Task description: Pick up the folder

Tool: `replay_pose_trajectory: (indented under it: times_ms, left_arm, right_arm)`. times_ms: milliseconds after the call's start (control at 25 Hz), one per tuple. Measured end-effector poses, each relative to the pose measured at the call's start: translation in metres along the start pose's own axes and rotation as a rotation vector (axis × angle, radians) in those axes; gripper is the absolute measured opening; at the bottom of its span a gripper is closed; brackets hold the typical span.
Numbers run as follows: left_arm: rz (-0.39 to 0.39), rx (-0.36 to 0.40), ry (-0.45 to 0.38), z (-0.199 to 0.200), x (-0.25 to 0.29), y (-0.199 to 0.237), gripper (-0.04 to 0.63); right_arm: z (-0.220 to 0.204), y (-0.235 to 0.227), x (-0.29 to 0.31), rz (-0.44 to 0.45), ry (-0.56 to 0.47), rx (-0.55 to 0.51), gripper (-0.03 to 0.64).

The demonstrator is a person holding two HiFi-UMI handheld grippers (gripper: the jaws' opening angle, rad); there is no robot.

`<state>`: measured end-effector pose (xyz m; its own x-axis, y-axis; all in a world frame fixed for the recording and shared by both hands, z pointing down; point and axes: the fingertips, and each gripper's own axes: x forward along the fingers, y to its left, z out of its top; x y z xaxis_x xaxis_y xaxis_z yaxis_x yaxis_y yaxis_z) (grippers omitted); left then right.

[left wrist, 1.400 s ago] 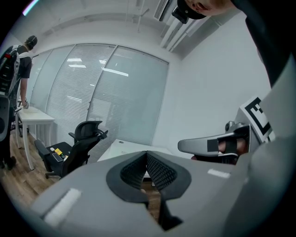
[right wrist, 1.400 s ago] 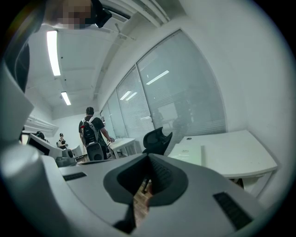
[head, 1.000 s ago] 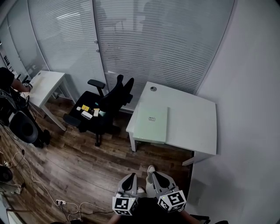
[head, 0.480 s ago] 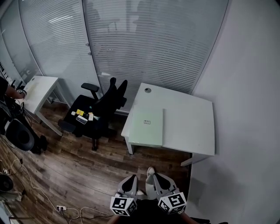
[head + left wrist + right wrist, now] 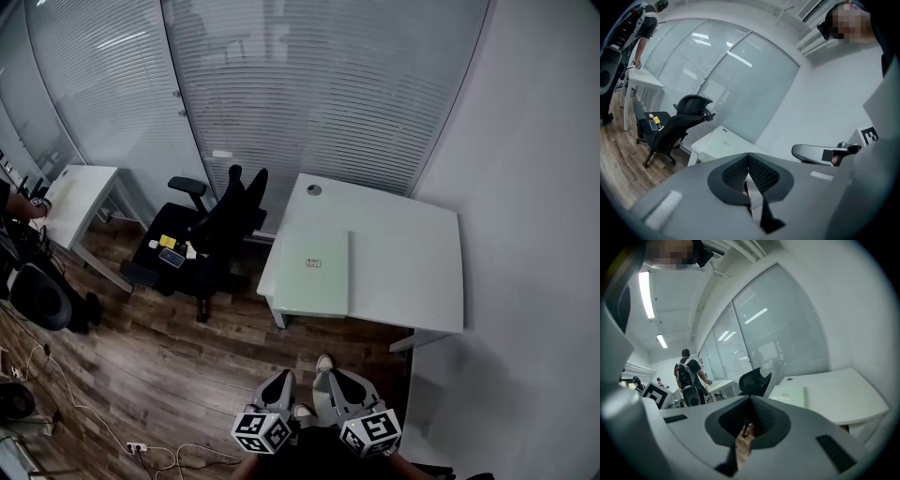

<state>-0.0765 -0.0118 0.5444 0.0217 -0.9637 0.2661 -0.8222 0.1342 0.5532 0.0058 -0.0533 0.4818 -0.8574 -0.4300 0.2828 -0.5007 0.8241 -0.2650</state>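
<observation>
A pale green folder lies flat on the left part of the white desk, reaching its near left corner; it shows too in the left gripper view and the right gripper view. Both grippers hang side by side at the bottom of the head view, well short of the desk. My left gripper is shut with nothing between its jaws. My right gripper is shut too, jaws touching and empty. Each carries a marker cube near the bottom edge.
A black office chair with small items on its seat stands left of the desk. A second white desk sits far left with a person at it. Cables and a power strip lie on the wooden floor. Glass walls with blinds stand behind.
The view has shifted so the desk and folder sit slightly nearer and more centred. The left gripper's marker cube has rolled. Both grippers stay shut.
</observation>
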Motion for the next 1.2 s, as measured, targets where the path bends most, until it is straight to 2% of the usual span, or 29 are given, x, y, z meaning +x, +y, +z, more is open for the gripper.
replay_pose_trajectory:
  times_ms: [320, 520, 760, 1000, 1200]
  left_arm:
    - [-0.014, -0.149, 0.029, -0.002, 0.045, 0.017, 0.006]
    - [0.005, -0.304, 0.024, 0.000, 0.075, 0.034, 0.008]
    - [0.043, -0.455, 0.012, 0.002, 0.107, 0.053, 0.014]
    - [0.037, -0.630, -0.055, 0.003, 0.138, 0.072, 0.066]
    - [0.069, -0.710, -0.101, -0.005, 0.161, 0.091, 0.134]
  right_arm:
    - [0.007, -0.021, 0.028, 0.015, 0.028, 0.013, 0.000]
    - [0.017, -0.037, 0.045, 0.041, 0.033, 0.003, 0.000]
    - [0.036, -0.055, 0.068, 0.100, 0.069, 0.007, 0.000]
    - [0.050, -0.082, 0.088, 0.132, 0.067, -0.021, 0.000]
    - [0.059, -0.106, 0.103, 0.164, 0.069, -0.045, 0.000]
